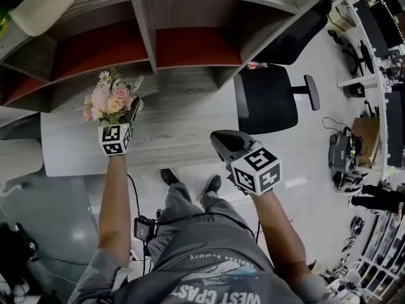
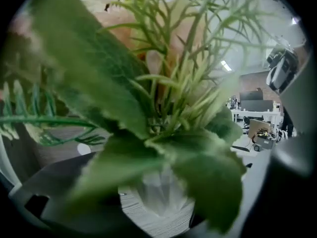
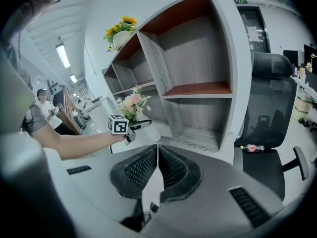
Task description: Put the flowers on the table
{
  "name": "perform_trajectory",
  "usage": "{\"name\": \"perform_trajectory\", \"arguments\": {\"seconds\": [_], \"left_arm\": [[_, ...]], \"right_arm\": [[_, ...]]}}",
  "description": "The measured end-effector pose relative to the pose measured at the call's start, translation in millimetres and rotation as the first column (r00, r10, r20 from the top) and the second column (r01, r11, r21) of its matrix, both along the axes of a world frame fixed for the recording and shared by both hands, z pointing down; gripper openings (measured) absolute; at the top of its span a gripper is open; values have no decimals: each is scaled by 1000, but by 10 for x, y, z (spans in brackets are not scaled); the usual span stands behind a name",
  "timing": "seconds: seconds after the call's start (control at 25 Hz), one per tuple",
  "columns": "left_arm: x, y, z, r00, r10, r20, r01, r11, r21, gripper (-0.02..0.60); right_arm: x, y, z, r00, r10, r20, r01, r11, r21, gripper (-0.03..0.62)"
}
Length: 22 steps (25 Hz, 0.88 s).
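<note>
Looking down in the head view, you hold the left gripper (image 1: 120, 116) at the left end of the grey wood-grain table (image 1: 183, 125). The flowers (image 1: 109, 100), a pink and cream bunch with green sprigs, rise just beyond its marker cube. Only one dark jaw shows beside the blooms. Your right gripper (image 1: 218, 138) hangs over the floor in front of the table, well apart from the flowers. Behind the table stands a shelf unit (image 1: 190, 43) with red-brown boards, and a black office chair (image 1: 266, 97) sits to its right.

Left gripper view: leaves and stems fill most of the field. Below them a pale ribbed vase (image 2: 158, 197) stands on the table top. The jaws stand spread wide, one on each side of the vase, and neither pad presses on it.

Right gripper view: the two ribbed pads (image 3: 136, 170) are pressed together with nothing between them. Beyond them you see your left arm stretched to the table, with the flowers upright just past the gripper and in front of the shelf unit. A second bunch of yellow flowers (image 3: 121, 26) sits on top of the shelves. A small bottle (image 3: 252, 148) lies on the chair seat.
</note>
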<state>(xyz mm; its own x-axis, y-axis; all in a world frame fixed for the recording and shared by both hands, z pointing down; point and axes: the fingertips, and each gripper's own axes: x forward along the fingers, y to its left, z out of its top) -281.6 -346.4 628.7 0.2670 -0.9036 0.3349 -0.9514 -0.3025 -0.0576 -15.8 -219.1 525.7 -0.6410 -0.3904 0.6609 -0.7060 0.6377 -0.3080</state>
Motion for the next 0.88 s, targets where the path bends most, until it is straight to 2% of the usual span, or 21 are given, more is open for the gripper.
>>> {"name": "perform_trajectory", "arguments": {"seconds": [0.4, 0.88], "left_arm": [[164, -96, 74, 999, 28, -17, -28, 1000, 0, 422], [154, 11, 108, 999, 34, -9, -34, 999, -6, 422]], "right_arm": [[67, 87, 88, 1000, -2, -15, 2, 1000, -17, 31], [38, 200, 133, 1000, -11, -9, 11, 1000, -19, 31]]}}
